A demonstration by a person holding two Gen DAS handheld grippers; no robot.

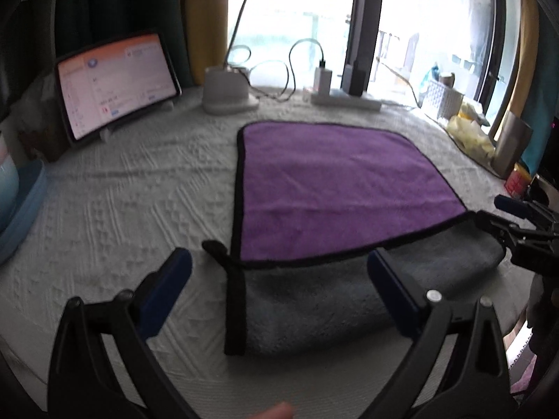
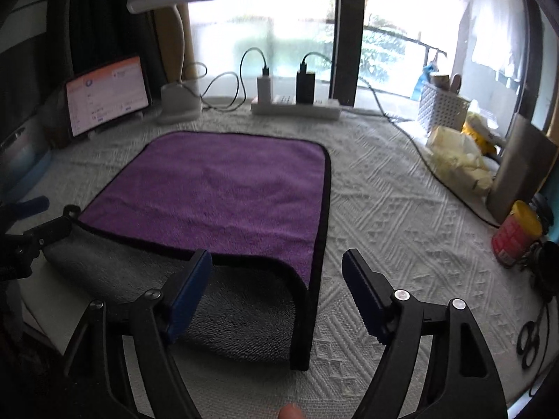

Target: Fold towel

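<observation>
We see the towel [image 1: 335, 188] at the centre of both frames, lying on the white worktop [image 1: 122, 202], purple side up with its grey near edge showing. Our left tongs [image 1: 279, 279] gape wide at the lower centre, holding nothing. Our right tongs [image 2: 277, 276] likewise stand wide apart and empty over the towel's near corner.

A lit tablet [image 2: 106, 96] leans on its stand at the counter's [image 2: 401, 209] far left, beside a white lamp [image 2: 180, 104]. A power strip [image 2: 297, 106] carries two chargers. A red can [image 2: 517, 232] stands right, scissors [image 2: 531, 340] nearer.
</observation>
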